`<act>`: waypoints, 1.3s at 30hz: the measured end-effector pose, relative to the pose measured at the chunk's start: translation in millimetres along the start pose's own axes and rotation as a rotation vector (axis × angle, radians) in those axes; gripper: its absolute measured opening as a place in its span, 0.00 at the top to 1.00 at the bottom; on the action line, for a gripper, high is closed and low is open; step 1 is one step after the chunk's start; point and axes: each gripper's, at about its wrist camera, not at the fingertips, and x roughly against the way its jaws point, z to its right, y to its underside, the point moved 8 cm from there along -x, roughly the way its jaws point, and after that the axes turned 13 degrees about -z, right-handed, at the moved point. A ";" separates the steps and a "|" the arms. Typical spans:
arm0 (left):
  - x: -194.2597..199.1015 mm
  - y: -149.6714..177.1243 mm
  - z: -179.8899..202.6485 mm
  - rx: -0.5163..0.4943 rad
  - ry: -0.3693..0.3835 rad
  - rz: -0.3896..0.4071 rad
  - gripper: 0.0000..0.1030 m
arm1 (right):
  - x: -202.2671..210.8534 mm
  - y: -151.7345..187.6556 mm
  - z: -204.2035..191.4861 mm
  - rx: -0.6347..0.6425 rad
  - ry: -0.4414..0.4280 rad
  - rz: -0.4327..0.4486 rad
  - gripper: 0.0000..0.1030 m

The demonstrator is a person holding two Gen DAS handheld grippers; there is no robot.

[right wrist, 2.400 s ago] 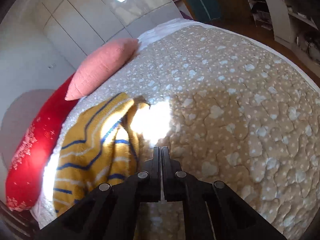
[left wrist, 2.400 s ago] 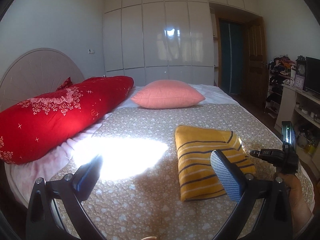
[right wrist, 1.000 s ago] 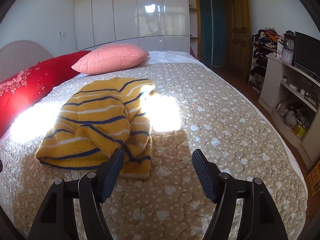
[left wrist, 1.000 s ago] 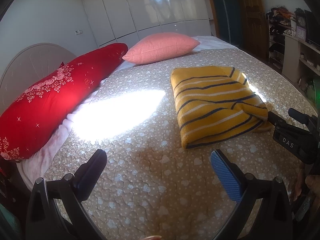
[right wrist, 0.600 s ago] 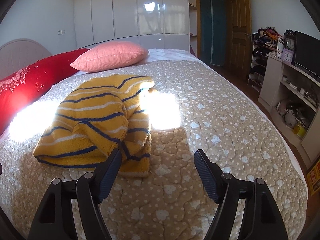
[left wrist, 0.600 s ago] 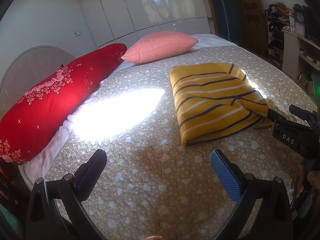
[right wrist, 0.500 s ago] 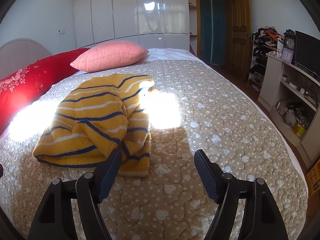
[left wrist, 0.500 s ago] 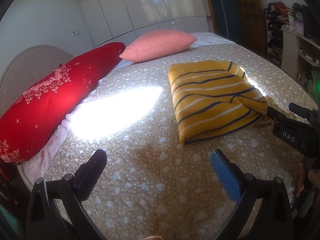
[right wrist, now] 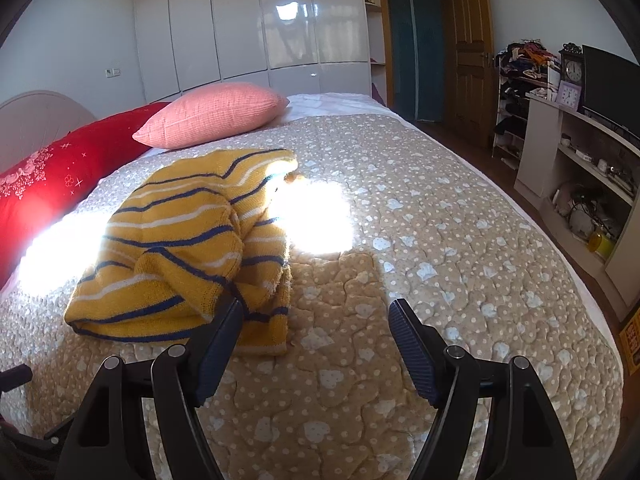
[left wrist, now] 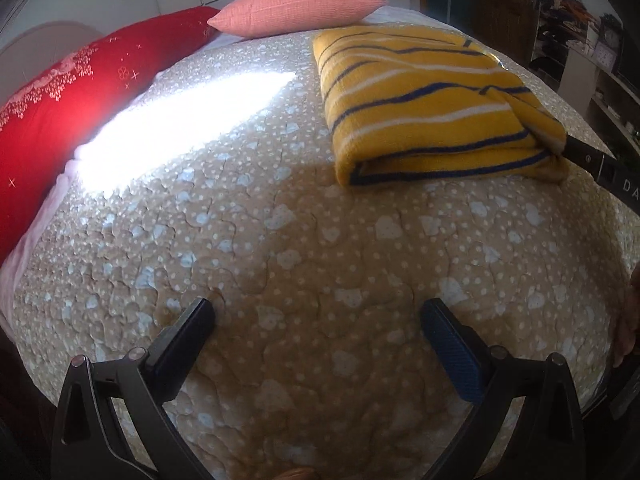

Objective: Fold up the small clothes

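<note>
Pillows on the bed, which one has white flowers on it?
The long red pillow lying along the bed's left side has the white flower and sparkle pattern. The pink pillow beside it is plain, with only a knitted-looking texture.

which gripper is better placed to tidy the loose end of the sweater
Right, probably. The right gripper is open with one finger beside the sweater's untidy near end. The left gripper, also open, is over bare quilt.
</note>
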 end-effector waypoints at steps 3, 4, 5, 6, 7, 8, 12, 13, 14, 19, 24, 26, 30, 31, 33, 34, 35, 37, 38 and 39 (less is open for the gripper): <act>-3.6 1.0 -2.1 0.010 0.021 -0.016 0.00 | -2.5 0.8 1.4 -0.011 -0.004 -0.010 0.23; -3.8 1.6 -1.9 0.009 0.017 -0.016 0.00 | -3.5 1.2 1.9 -0.015 -0.006 -0.015 0.23; -4.4 1.8 -1.9 0.007 0.012 -0.015 0.00 | -4.9 1.5 2.9 -0.020 -0.008 -0.020 0.23; -5.0 2.3 -1.6 0.008 0.008 -0.016 0.00 | -6.1 1.6 4.1 -0.028 -0.010 -0.025 0.23; -5.5 2.8 -1.4 0.010 0.006 -0.017 0.00 | -6.9 1.9 5.4 -0.036 -0.014 -0.029 0.23; -6.3 3.2 -1.2 0.012 0.007 -0.021 0.00 | -7.8 2.1 7.1 -0.047 -0.018 -0.034 0.23; -10.3 2.0 -4.8 0.026 0.038 -0.045 0.00 | -8.5 1.0 17.2 -0.109 -0.053 -0.036 0.23; -11.3 1.1 -6.3 0.026 0.044 -0.050 0.00 | -6.6 0.2 20.4 -0.128 -0.066 -0.027 0.23; -12.6 -0.9 -9.3 0.025 0.048 -0.056 0.00 | -4.2 -0.7 23.2 -0.147 -0.077 -0.016 0.23; -15.0 -4.4 -12.2 0.021 0.045 -0.070 0.00 | -5.5 -1.3 32.9 -0.205 -0.103 -0.019 0.23; -17.1 -7.5 -11.7 0.016 0.044 -0.067 0.00 | -19.4 3.2 39.9 -0.260 -0.140 -0.071 0.23; -16.9 -8.2 -11.9 0.015 0.042 -0.067 0.00 | -18.2 3.6 41.2 -0.269 -0.149 -0.066 0.23; -18.8 -9.0 -12.2 0.007 0.042 -0.063 0.00 | 8.0 -13.0 34.8 -0.238 -0.204 0.005 0.44; -18.1 -8.6 -11.8 0.005 0.042 -0.059 0.00 | 17.3 -23.3 31.0 -0.227 -0.240 0.026 0.55; -16.6 -6.5 -10.4 0.004 0.042 -0.052 0.00 | 30.0 -45.3 23.0 -0.214 -0.317 0.049 0.57; -16.4 -6.4 -10.1 0.004 0.042 -0.051 0.00 | 31.6 -55.0 19.6 -0.218 -0.360 0.050 0.60; -15.6 -5.6 -9.8 0.005 0.043 -0.049 0.00 | 29.5 -63.7 16.4 -0.222 -0.405 0.040 0.62; -15.4 -5.7 -9.7 0.005 0.043 -0.050 0.00 | 17.9 -76.3 4.4 -0.209 -0.505 -0.001 0.68; -15.7 -6.1 -9.7 0.006 0.042 -0.051 0.00 | 8.3 -79.0 -3.5 -0.185 -0.541 -0.034 0.68; -16.0 -6.5 -9.8 0.006 0.042 -0.052 0.00 | -4.2 -78.1 -12.1 -0.154 -0.562 -0.080 0.68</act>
